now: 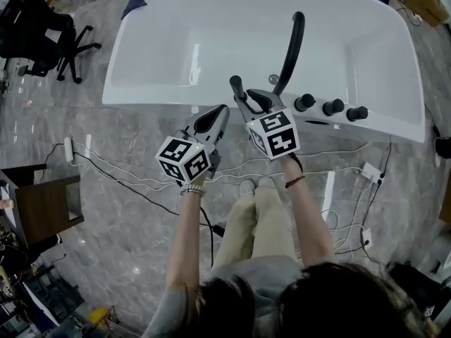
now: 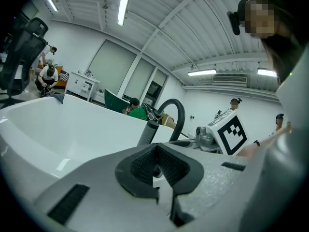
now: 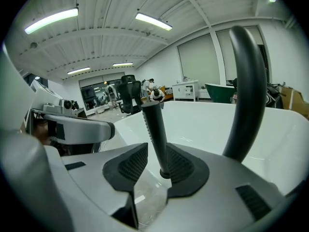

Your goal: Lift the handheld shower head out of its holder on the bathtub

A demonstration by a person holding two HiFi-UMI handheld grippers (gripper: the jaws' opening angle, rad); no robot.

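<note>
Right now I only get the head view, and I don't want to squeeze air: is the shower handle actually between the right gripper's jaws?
Observer: Yes. The right gripper view shows the shower handle standing upright between the open jaws of the right gripper, nearer the pad at that view's right.
Operator: Is it out of its holder?
Observer: No. Its foot sits in a dark collar below the pads.
Operator: And the left gripper?
Observer: The left gripper is shut, with nothing between its jaws.
</note>
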